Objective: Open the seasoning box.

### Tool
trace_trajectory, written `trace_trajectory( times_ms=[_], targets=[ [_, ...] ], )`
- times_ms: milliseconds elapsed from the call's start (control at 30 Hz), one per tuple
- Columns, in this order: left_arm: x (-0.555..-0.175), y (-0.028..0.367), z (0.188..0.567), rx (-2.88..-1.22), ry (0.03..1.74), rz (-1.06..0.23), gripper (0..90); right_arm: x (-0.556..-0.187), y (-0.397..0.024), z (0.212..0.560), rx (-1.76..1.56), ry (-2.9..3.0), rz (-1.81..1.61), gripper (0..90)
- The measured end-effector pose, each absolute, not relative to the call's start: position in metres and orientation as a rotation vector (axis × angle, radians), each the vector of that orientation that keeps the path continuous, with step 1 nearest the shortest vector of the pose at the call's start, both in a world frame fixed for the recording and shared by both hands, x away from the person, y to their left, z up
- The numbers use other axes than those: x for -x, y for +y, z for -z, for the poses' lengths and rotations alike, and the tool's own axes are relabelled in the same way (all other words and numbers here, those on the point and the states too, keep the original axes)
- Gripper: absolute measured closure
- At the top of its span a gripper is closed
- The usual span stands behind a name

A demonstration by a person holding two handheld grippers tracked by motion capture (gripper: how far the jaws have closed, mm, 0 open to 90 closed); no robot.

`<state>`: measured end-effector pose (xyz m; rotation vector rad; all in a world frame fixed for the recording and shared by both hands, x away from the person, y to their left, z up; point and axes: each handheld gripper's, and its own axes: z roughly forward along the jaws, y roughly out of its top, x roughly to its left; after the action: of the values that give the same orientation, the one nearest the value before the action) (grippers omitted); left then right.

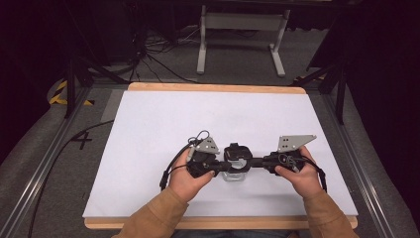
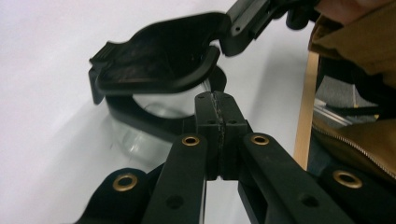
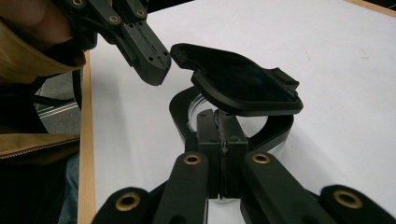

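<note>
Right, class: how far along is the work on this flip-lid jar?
Done: the black lid stands lifted off the black rim of the clear jar. In hand: the left tongs and right tongs, both shut, sit at opposite sides of that rim. Left: the lid hangs part-way, neither swung fully back nor snapped down.

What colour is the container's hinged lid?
Black; the lid shows best in the right gripper view.

Bright white table, dark surroundings, blurred close-ups.
</note>
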<state>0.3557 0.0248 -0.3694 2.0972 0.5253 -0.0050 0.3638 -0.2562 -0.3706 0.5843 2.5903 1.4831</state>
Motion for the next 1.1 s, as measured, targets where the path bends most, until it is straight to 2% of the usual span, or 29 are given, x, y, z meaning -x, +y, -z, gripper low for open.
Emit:
trace_trajectory(
  times_ms=[500, 1100],
  targets=[
    [-0.359, 0.016, 0.369, -2.058, 0.511, -0.046, 89.7, -0.359, -0.253, 0.380, -0.605, 2.602, -1.462, 90.0],
    [-0.387, 0.020, 0.342, -1.919, 0.581, -0.110, 89.7, -0.356, -0.252, 0.384, -0.633, 2.571, -1.464, 90.0]
  ],
)
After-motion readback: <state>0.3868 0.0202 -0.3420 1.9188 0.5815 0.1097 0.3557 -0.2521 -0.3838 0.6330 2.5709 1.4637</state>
